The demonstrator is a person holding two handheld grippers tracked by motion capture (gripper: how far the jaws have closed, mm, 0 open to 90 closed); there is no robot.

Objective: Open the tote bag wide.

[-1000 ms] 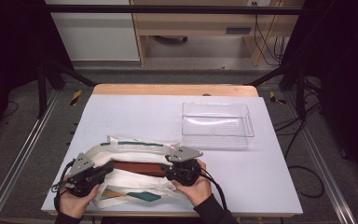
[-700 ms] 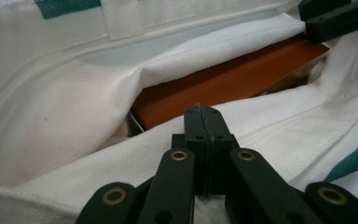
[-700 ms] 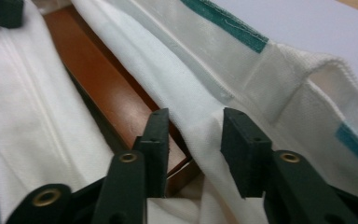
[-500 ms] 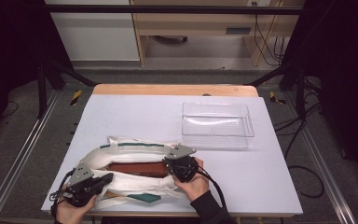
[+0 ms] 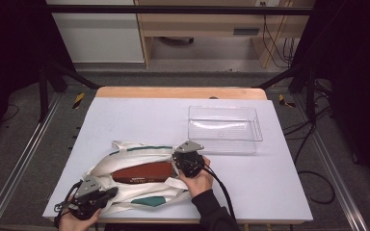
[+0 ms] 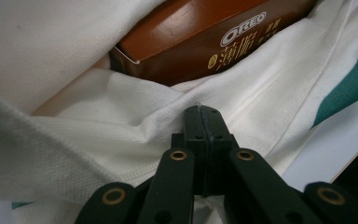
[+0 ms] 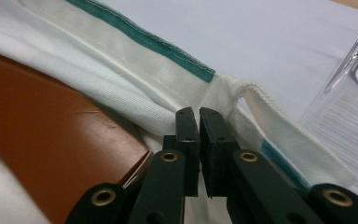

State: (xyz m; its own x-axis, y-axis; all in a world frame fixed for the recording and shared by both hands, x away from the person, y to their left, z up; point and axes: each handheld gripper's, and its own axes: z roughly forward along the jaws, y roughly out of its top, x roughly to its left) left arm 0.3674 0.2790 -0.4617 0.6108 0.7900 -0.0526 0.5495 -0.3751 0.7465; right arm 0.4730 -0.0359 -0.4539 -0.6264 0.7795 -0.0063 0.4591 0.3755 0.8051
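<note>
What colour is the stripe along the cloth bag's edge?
Teal green on the white cloth bag; its stripe shows best in the right gripper view.

Brown box [image 6: 200, 42] inside the white cloth bag [image 6: 74, 140]: white "OREO" logo, then Chinese characters, possibly "薄脆"; smaller print unreadable.

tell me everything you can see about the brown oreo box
The brown box is a long, flat, glossy cardboard carton with a white Oreo logo and Chinese lettering on one side. It lies on its broad face inside the open white cloth bag, whose fabric wraps its edges, near the table's front. One end flap looks slightly lifted.
</note>
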